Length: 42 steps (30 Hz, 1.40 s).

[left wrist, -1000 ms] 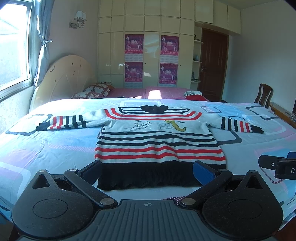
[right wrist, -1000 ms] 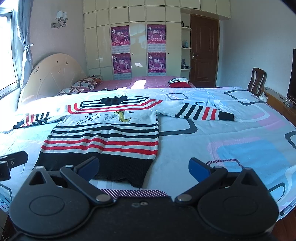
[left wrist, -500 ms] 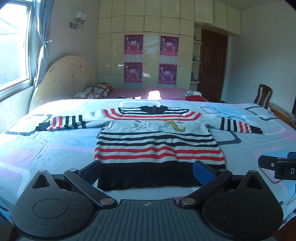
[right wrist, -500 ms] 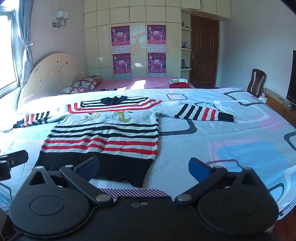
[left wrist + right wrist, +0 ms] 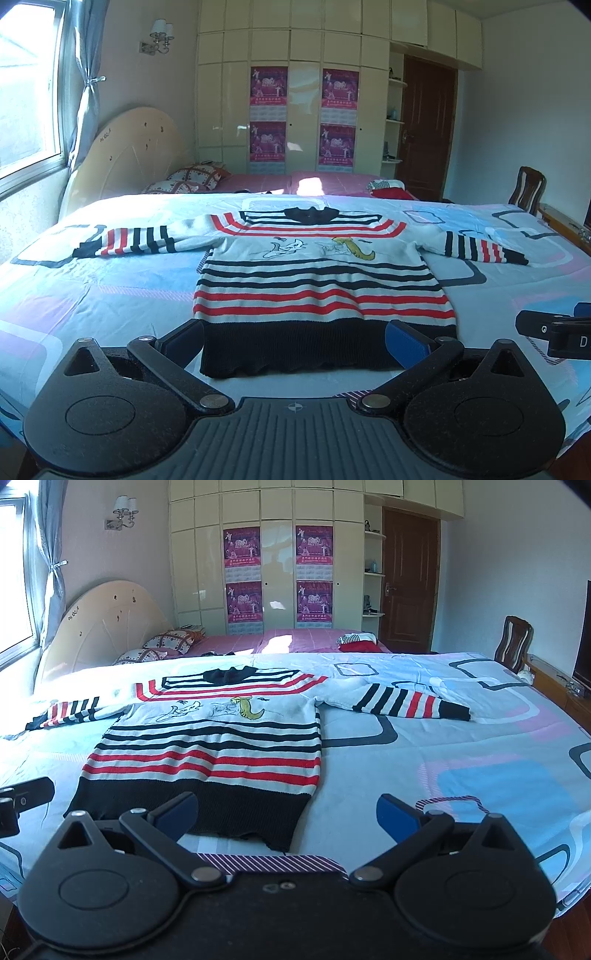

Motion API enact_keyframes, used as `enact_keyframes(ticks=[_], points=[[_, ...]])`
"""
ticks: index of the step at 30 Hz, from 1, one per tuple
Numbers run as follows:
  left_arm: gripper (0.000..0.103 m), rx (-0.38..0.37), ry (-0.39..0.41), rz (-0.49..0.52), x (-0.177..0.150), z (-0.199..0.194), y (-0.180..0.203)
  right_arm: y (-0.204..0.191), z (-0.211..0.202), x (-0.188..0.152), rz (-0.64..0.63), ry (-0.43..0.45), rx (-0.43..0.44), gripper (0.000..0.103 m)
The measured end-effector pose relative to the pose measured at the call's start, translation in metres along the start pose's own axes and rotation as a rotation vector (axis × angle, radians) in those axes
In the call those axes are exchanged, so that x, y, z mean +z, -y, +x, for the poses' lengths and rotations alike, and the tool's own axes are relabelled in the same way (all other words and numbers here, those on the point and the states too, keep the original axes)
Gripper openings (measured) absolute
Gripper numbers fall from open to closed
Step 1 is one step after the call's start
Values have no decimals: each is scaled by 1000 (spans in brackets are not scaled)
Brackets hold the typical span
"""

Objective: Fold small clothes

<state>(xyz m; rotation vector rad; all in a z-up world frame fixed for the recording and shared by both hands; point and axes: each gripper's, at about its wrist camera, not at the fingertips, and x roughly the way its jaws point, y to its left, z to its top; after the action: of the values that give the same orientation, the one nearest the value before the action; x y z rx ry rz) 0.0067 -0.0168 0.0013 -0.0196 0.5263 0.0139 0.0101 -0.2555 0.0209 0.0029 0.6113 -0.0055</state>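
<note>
In the left wrist view, the left gripper (image 5: pixel 295 341) is held low at the near edge of the bed (image 5: pixel 110 295), its two blue-tipped fingers (image 5: pixel 406 341) spread wide with nothing between them. Straight ahead, a striped sweater (image 5: pixel 321 291) lies flat and face up on the patterned bedsheet, with its black hem nearest the camera and its dark collar at the far end. Both sleeves are stretched out sideways, one toward the window side and one toward the chair (image 5: pixel 530 190) side. The spread fingers frame the hem from either side, but they do not appear to touch the cloth. At the right edge of this view, part of the right gripper (image 5: pixel 554 334) pokes in above the sheet. Beyond the bed stand a cream wardrobe (image 5: pixel 303 110) with purple posters and a brown door (image 5: pixel 426 129). In the right wrist view, the right gripper (image 5: pixel 286 814) also has its fingers (image 5: pixel 395 816) wide apart and empty. Here the sweater (image 5: pixel 214 749) sits left of centre: the left finger is over the black hem near its right corner, while the right finger is over bare sheet. The right sleeve (image 5: pixel 410 701) lies out flat across the bed (image 5: pixel 461 757), well apart from the gripper. A dark piece of the left gripper (image 5: pixel 26 799) shows at the left edge.
</note>
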Motion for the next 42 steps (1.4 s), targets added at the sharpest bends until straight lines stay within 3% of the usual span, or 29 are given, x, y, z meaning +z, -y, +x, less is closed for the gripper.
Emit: enact_keyframes(ticks=[8, 14, 17, 18, 21, 24, 30, 39, 42], points=[[103, 13, -26, 18, 1, 22, -7, -1, 16, 1, 24, -11, -4, 103], [103, -22, -18, -34, 25, 62, -26, 12, 47, 23, 94, 6, -14, 103], [103, -62, -16, -30, 44, 95, -34, 31, 73, 42, 190, 15, -15, 97], [103, -64, -4, -31, 52, 107, -37, 39, 82, 48, 226, 20, -25, 91], [103, -96, 27, -32, 76, 147, -43, 66, 111, 67, 327, 40, -59, 75], [103, -121, 31, -61, 101, 190, -47, 105, 139, 84, 428, 79, -105, 68], [103, -73, -9, -89, 127, 266, -30, 183, 184, 94, 559, 93, -211, 59], [103, 95, -129, -160, 122, 328, 19, 329, 293, 70, 871, 32, -164, 42], [103, 121, -174, -139, 119, 344, 40, 358, 324, 61, 963, 13, -138, 44]])
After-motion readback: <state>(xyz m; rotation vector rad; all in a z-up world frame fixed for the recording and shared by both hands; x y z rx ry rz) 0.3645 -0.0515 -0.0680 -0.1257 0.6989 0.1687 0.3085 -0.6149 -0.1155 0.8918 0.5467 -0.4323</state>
